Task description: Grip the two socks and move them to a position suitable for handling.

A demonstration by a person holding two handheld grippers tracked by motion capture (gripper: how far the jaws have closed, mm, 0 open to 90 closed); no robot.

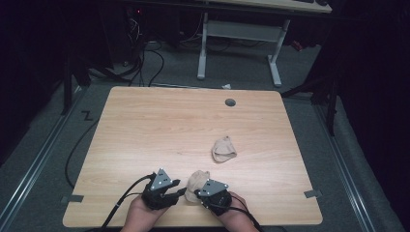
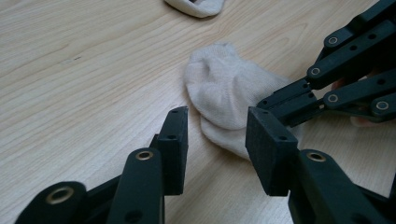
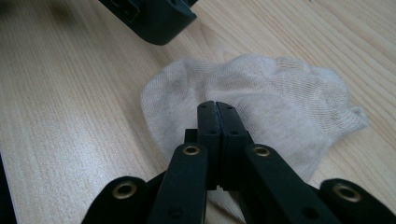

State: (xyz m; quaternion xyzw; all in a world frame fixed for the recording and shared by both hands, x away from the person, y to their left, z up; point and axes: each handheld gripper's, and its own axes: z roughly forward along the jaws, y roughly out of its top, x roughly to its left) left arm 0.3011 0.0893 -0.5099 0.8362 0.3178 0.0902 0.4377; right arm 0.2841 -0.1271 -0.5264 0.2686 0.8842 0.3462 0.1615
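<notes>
Right tool (image 3: 218,108) pressed together, apparently pinching sock (image 3: 261,93); left tool (image 2: 217,128) spread (level, alongside).

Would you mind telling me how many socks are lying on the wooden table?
2. One beige ankle sock lies near the table's front edge, between the two grippers. The other beige ankle sock lies farther back, right of centre. None seems hidden.
</notes>
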